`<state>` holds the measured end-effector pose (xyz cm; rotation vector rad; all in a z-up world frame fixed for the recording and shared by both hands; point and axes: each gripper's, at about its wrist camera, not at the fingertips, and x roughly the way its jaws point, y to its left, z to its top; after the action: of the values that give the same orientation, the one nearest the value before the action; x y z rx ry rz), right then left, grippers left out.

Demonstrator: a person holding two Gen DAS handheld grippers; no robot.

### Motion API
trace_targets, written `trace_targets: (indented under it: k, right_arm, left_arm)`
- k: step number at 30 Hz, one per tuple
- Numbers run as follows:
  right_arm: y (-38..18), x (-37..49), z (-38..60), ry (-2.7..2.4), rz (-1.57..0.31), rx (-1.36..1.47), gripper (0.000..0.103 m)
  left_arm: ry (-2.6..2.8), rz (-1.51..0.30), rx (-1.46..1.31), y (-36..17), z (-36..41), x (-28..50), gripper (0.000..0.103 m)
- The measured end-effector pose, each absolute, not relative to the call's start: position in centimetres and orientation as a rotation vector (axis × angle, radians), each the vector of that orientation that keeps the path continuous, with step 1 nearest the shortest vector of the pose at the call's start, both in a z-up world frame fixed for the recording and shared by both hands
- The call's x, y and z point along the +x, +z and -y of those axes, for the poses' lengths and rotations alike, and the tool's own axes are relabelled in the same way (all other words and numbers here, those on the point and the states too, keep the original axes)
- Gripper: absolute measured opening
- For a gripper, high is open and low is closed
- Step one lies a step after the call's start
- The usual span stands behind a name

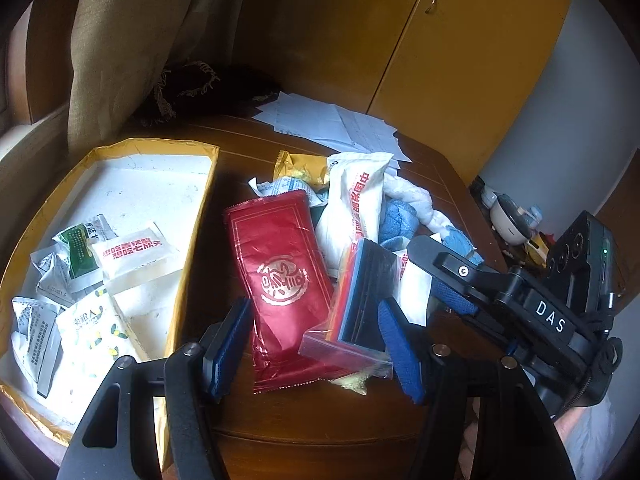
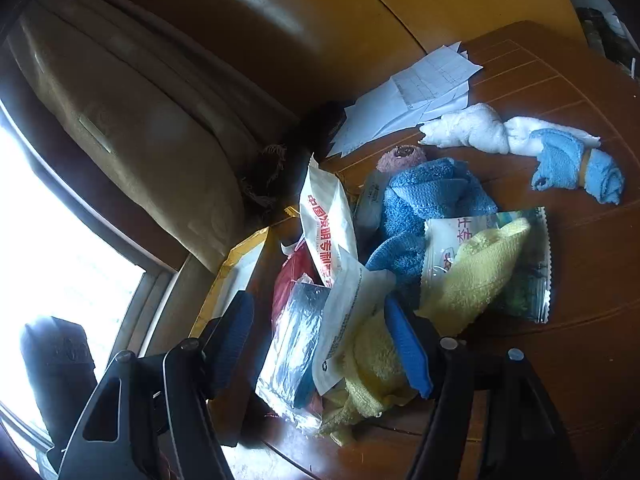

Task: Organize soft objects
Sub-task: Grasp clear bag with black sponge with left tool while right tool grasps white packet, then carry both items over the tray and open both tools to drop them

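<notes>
While both sets of jaws stood spread and empty, the left gripper hovered over a red foil packet and a clear zip bag on the desk. Beside them, the right gripper hung above a white pouch and yellow cloth. Left of the pile, a gold-rimmed tray held several sachets. Blue towels lay behind.

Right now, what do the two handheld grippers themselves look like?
Both have black linkage frames with silver rivets and blue ribbed pads. Seen from the left gripper, the right gripper carries white DAS lettering, a black camera box with a green light, and black cords.
</notes>
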<state>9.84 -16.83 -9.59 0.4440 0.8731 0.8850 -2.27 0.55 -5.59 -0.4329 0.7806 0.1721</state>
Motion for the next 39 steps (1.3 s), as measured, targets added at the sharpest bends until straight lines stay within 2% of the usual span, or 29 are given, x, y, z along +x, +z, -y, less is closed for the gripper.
trace_targets:
  k: [2, 4, 5, 7, 8, 10, 17, 19, 20, 21, 29, 39]
  right_arm:
    - [-9.8, 10.0, 16.9, 0.882, -0.870, 0.451, 0.065]
    - [-10.0, 10.2, 17.1, 0.858, -0.879, 0.455, 0.050]
    - [-10.2, 10.3, 17.3, 0.857, -0.885, 0.464, 0.048]
    - [-10.5, 10.7, 17.6, 0.849, -0.890, 0.471, 0.035]
    - [-10.8, 10.9, 17.7, 0.835, -0.896, 0.466, 0.032]
    - [-11.2, 11.2, 17.8, 0.814, -0.903, 0.463, 0.015]
    - [-11.1, 10.9, 17.9, 0.831, -0.877, 0.451, 0.011]
    - [-11.3, 11.1, 18.1, 0.824, -0.880, 0.461, 0.010]
    - [-11.4, 11.1, 18.2, 0.828, -0.881, 0.469, 0.010]
    - [-11.4, 11.1, 18.2, 0.830, -0.878, 0.476, 0.010]
    - [-9.9, 9.7, 19.7, 0.799, -0.718, 0.488, 0.007]
    - [-8.2, 8.4, 20.1, 0.835, -0.648, 0.512, 0.007]
  left_arm:
    - [0.161, -0.786, -0.421, -5.7, -0.1, -1.9, 0.068]
    - [0.147, -0.789, -0.413, -5.8, 0.3, -1.3, 0.068]
    - [0.137, -0.788, -0.407, -5.8, 0.6, -1.0, 0.068]
    - [0.129, -0.801, -0.389, -6.1, 1.0, -0.2, 0.068]
    - [0.120, -0.809, -0.379, -6.3, 1.3, 0.2, 0.068]
    - [0.109, -0.825, -0.361, -6.6, 1.8, 0.9, 0.068]
    - [0.123, -0.860, -0.282, -8.2, 3.3, 2.7, 0.067]
    - [0.153, -0.843, -0.280, -8.3, 3.4, 2.7, 0.056]
    - [0.149, -0.838, -0.282, -8.2, 3.4, 2.7, 0.044]
    - [0.145, -0.838, -0.290, -8.2, 3.3, 2.6, 0.041]
    - [0.058, -0.786, -0.502, -7.2, 0.8, -0.3, 0.038]
    - [0.119, -0.625, -0.611, -4.4, -3.7, -5.3, 0.038]
